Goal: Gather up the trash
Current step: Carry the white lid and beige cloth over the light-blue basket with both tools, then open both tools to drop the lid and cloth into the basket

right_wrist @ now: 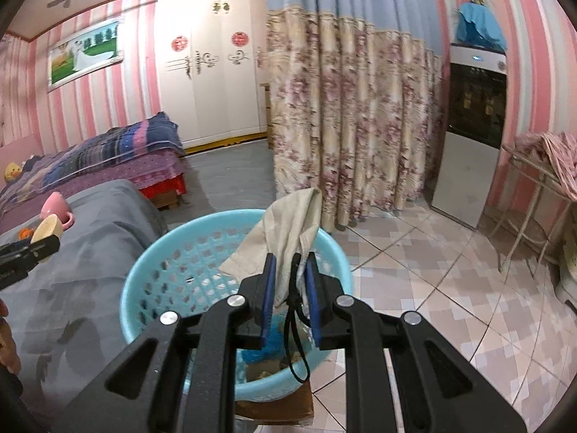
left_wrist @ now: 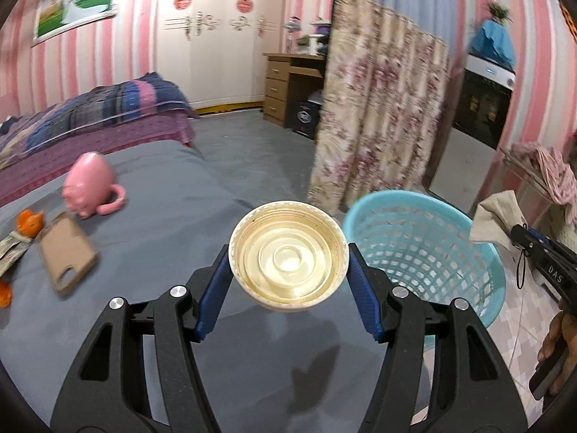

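Both fingers pinch trash: left point(left_wrist: 288, 270) cup point(left_wrist: 288, 252), right point(right_wrist: 290, 270) cloth point(right_wrist: 288, 223) over basket point(right_wrist: 151, 270) holding perhaps scraps.

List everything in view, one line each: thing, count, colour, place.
cup: 1, cream, between the left gripper's pads
cloth: 1, beige, in the right gripper over the basket
basket: 1, light blue, on the floor beside the grey bed
mug: 1, pink, lying on the grey bed
phone case: 1, brown, on the grey bed
grey bed: 1, grey, at left
curtain: 1, floral beige, behind the basket
wardrobe: 1, white, far wall
left gripper: 1, black and blue, holding the cup
right gripper: 1, black and blue, holding the cloth
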Tool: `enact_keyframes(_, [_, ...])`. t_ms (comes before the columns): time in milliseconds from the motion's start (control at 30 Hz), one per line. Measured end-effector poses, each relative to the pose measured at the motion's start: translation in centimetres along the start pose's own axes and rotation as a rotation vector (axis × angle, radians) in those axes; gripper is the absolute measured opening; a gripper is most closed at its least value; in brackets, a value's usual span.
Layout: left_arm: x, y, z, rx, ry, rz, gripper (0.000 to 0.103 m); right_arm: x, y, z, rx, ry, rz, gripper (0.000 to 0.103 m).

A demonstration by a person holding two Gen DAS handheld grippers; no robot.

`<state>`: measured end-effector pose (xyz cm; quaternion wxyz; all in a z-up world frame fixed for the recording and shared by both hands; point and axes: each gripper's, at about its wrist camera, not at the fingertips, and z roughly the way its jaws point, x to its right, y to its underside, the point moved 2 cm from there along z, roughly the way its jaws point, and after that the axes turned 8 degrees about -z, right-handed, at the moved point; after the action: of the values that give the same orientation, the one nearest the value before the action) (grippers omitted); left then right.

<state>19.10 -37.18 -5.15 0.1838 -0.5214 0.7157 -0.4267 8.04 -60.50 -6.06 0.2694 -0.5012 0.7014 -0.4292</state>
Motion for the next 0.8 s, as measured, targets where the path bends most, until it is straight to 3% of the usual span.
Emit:
enact_keyframes(433, [7.4,0.5,5.5,-0.025,0.115,0.132,0.061,1.7,1.4,1.5,-0.006,0.035,0.033,0.017])
enact_keyframes(767, [8.5,0.1,8.2,-0.068,0.163,0.145,0.061,0.8,1.6,3.0,-0.023,0.028,0.041,0.017])
enact_keyframes(800, [8.6,-0.1,8.2,-0.064,0.159,0.149,0.066,0.7,1.5,3.1,-0.023,0.027,0.039,0.017])
